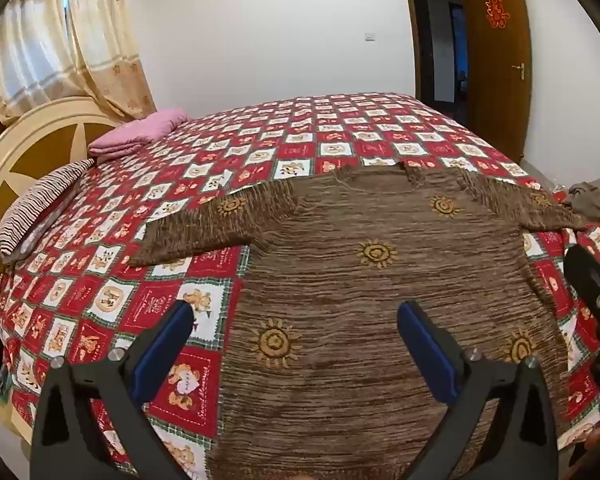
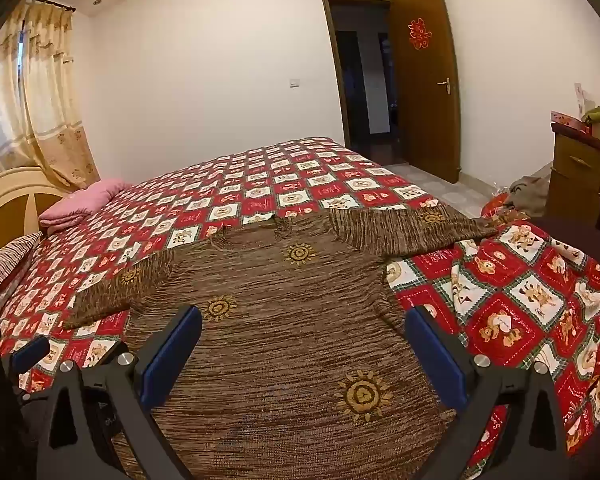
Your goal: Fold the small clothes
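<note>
Both grippers hang spread and empty over the sweater's near hem.
Left gripper (image 1: 296,344), right gripper (image 2: 304,348): sweater (image 1: 380,280) lies flat on bed (image 1: 140,208), sleeves out, ready for folding.

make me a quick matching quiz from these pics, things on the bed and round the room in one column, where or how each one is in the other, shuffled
Things:
1. brown sweater
2. pink folded blanket
3. striped pillow
4. wooden door

Places or states:
A. standing open at the far side of the room
B. spread flat on the checked bedspread, sleeves out to both sides
C. lying against the headboard, nearer than the blanket
D. at the head end of the bed, below the curtain

Pairs: 1-B, 2-D, 3-C, 4-A
</note>
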The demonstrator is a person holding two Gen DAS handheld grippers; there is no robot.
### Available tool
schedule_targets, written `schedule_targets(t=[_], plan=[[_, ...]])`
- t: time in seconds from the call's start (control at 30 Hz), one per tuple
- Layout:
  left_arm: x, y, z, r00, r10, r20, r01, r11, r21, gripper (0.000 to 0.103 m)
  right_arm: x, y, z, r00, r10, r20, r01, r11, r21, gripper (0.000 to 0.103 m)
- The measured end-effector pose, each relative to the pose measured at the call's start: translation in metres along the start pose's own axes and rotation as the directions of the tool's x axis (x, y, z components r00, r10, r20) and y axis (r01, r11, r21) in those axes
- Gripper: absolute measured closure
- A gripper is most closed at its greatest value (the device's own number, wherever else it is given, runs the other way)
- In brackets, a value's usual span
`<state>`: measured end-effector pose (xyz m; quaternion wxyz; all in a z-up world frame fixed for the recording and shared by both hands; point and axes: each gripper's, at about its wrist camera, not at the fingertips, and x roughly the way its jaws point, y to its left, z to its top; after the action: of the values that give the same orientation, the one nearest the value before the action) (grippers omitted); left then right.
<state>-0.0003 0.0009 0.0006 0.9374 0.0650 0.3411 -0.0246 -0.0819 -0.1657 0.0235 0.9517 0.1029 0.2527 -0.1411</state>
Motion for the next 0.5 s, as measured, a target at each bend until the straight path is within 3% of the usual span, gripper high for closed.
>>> schedule_targets(t=[0.1, 0.17, 0.3, 0.5], plan=[[0.002, 0.006, 0.002, 1.0, -0.019, -0.004, 0.019, 1.0, 0.001, 0.0, 0.0, 0.0, 0.001, 1.0, 0.0, -0.006, 0.0, 1.0, 0.001, 0.001], [0.001, -0.008, -0.002, 0.999, 0.026, 0.023, -0.027, 0.999, 0.046, 0.0, 0.001, 0.001, 0.001, 1.0, -0.004, -0.007, 0.004, 1.0, -0.006, 0.001], [0.003, 0.001, -0.004, 1.0, -0.026, -0.008, 0.026, 1.0, 0.006, 0.0, 0.004, -0.001, -0.002, 1.0, -0.011, -0.016, 0.011, 1.0, -0.007, 0.001], [0.002, -0.002, -0.006, 1.0, -0.021, -0.003, 0.021, 1.0, -0.002, 0.0, 0.007, -0.001, -0.002, 0.999, -0.024, -0.028, 0.024, 1.0, -0.005, 0.001]])
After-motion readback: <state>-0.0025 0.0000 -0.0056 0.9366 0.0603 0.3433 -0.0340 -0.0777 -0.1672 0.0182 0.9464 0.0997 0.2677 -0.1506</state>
